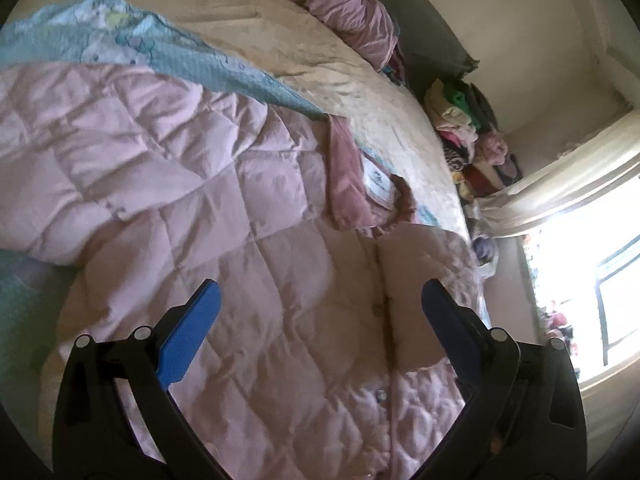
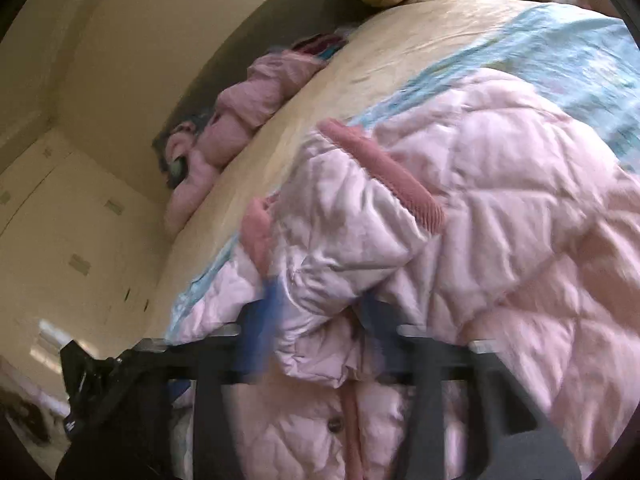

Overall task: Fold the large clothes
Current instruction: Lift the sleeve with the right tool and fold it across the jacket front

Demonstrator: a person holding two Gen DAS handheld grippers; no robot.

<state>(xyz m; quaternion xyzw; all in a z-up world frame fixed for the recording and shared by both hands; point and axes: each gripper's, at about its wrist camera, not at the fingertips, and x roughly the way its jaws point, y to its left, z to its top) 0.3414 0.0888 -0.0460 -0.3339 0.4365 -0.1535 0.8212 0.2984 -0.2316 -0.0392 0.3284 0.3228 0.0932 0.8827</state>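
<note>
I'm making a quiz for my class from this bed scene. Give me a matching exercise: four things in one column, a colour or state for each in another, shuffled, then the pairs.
Things:
1. left tongs
2. right tongs
3. quilted jacket
4. blanket

Colour or state:
A. light blue, spread under the jacket
B. open, hanging over the jacket
C. pale pink, lying on the bed
D. shut on a fold of the jacket

Pairs: 1-B, 2-D, 3-C, 4-A

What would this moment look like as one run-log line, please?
left gripper: open above pink quilted jacket | right gripper: shut on jacket fold | bed: jacket spread
</note>
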